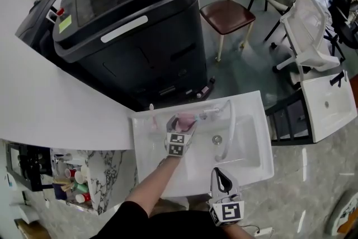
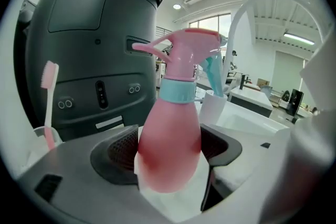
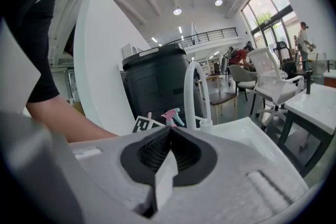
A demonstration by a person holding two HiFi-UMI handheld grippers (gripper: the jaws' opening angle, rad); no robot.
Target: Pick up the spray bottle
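At the far left of the white ceramic sink (image 1: 246, 148), on its flat ledge, the pink pear-shaped plastic spray bottle (image 2: 169, 134) stands upright. Its long axis is vertical, and its pink trigger head with teal lever points left and right across the left gripper view. The left gripper (image 2: 169, 153) has it squarely between its jaws. They stand wide, one dark ribbed pad on each side of the bottle's belly, and neither plainly presses on it. The bottle lies dead ahead of that gripper and deep in the gap, so the coming move probably turns only on closing across the widest part of the body, below the pale teal collar. The body looks smooth, slightly translucent and rounded, so it may slip upward if gripped too low. The right gripper (image 3: 170, 149) is well apart at the sink's near edge, its jaws closed together on nothing, so the left hand is much the nearer. Just left of the bottle stands a pink toothbrush (image 2: 49, 102). Behind the bottle is a white cup (image 2: 212, 107), and to its right curves the white faucet (image 1: 226, 126). Beyond the sink rises a large dark grey plastic machine (image 2: 89, 44).
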